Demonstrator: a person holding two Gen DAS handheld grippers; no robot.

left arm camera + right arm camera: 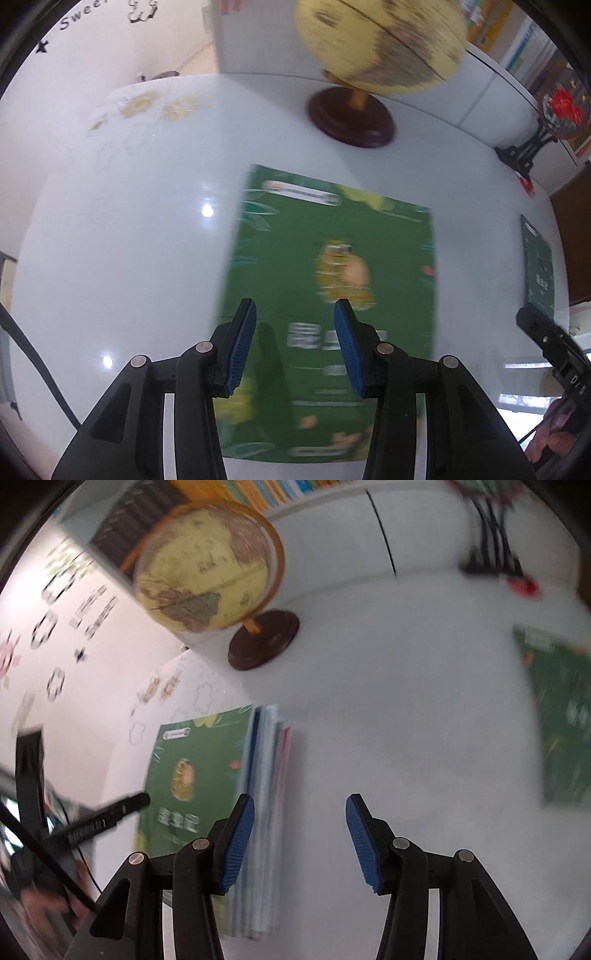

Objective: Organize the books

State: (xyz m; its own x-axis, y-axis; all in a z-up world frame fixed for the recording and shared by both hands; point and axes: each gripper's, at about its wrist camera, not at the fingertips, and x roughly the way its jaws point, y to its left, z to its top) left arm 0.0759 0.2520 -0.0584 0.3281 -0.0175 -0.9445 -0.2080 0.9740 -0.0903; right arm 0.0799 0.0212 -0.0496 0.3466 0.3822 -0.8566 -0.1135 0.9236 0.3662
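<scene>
A stack of books with a green cover on top point(325, 280) lies flat on the white table point(122, 258); in the right wrist view the stack point(207, 775) shows several page edges on its right side. My left gripper point(295, 314) is open and empty, hovering over the near half of the green cover. My right gripper point(301, 808) is open and empty, just right of the stack over bare table. A second green book point(561, 716) lies apart at the far right, also seen in the left wrist view point(539, 266).
A yellow globe point(380, 40) on a dark round base point(351, 114) stands behind the stack. A black stand with a red ornament point(554, 110) sits at the back right. White cabinets and a bookshelf point(258, 491) run along the back.
</scene>
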